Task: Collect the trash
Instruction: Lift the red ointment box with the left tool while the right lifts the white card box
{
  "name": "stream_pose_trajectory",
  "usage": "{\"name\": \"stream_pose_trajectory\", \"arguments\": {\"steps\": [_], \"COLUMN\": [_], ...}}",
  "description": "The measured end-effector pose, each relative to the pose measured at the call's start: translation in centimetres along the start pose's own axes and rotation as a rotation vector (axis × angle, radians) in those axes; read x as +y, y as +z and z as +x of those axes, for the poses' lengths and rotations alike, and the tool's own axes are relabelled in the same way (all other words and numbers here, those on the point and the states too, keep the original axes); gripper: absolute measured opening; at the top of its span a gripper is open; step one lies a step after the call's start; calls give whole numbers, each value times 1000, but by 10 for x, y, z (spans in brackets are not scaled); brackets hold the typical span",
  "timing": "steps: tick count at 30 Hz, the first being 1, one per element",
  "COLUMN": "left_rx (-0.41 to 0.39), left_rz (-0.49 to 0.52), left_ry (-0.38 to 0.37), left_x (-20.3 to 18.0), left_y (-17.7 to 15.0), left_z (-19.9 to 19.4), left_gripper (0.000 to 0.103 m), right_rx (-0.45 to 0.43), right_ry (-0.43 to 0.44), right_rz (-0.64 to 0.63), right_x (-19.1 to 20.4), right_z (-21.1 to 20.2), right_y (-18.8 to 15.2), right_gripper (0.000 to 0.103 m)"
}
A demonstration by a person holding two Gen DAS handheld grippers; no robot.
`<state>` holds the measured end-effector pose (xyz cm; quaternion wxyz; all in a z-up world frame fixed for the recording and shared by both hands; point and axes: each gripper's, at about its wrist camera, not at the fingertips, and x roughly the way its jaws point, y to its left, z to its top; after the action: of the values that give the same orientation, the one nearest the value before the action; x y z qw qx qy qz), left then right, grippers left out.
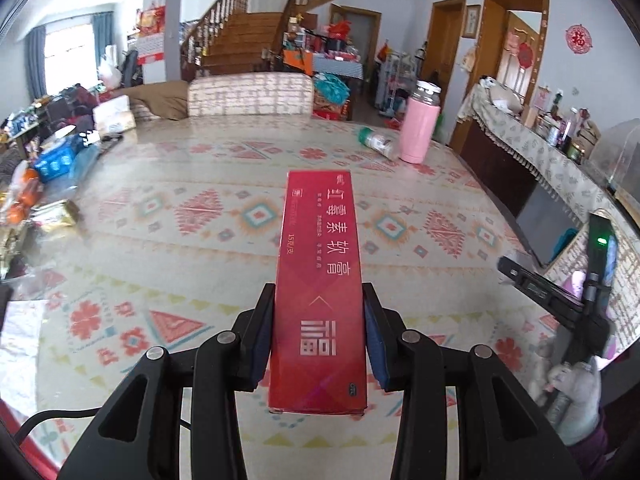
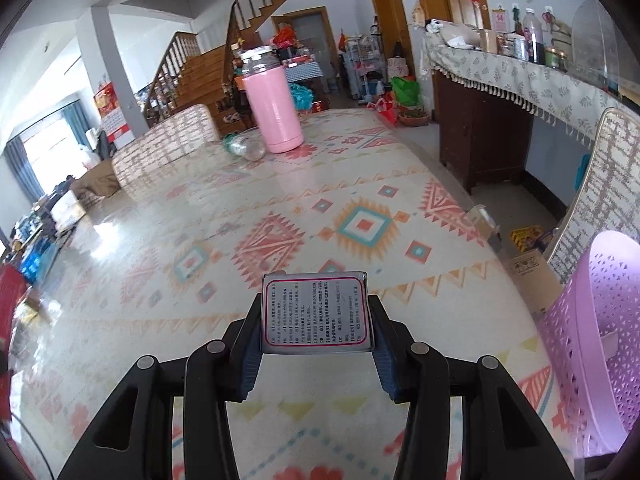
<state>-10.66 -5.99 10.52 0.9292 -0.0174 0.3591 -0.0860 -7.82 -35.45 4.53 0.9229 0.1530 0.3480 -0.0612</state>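
1. The left gripper [image 1: 318,312] clamps a long red cardboard box with white Chinese lettering [image 1: 320,280], its blue pads tight on both long sides; the box juts forward above the patterned glossy tabletop [image 1: 180,248].
2. The right gripper [image 2: 316,320] grips a small silver-grey carton with a pink-bordered text panel [image 2: 316,310], also above that tabletop.
3. Beyond the red box, at the tabletop's far side, a tall pink insulated flask with a clear lid [image 1: 420,128] stands upright, and a clear plastic bottle with a green cap [image 1: 378,142] lies on its side just beside it.
4. On the left of the tabletop, a jumble of blue packets, oranges and wrappers [image 1: 48,176] crowds the edge; the individual pieces are hard to tell apart.
5. A lilac perforated plastic basket [image 2: 596,320] sits off the tabletop's right edge, cut off by the frame.
6. A gloved hand [image 1: 572,392] holds the other tool at the left view's right margin, partly cropped.
7. The small carton's print is too fine to read.
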Motion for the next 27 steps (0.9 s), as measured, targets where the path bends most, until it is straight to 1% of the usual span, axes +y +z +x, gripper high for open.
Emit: {"name": "stream_pose_trajectory", "arguments": {"steps": [3,8,12,16,21,27], "left_rx": [-13,-21,-16,5,36,122], "left_rz": [-3,0,5,-37,-88,-148], "left_ry": [19,2,-18,-45,-54,-63], "left_x": [10,16,15,30,52,74], "left_y": [-3,-10,-16,-20,-27,-41], "left_z": [-6,-12,-9,-3,4,27], "left_gripper": [39,39,39,39,39,39], "right_rx": [16,-19,-20,-15,1,30], "right_ry": [48,74,103,100,99,116], "right_rz": [-11,-109,-124,-132,-120,-119], "right_x": [9,34,44,49,49,55], "right_z": [-19,-64,-84,-93,-95,-89], "right_y": [-10,-30,-44,-55,-63,-69], "right_gripper": [51,51,51,51,51,51]}}
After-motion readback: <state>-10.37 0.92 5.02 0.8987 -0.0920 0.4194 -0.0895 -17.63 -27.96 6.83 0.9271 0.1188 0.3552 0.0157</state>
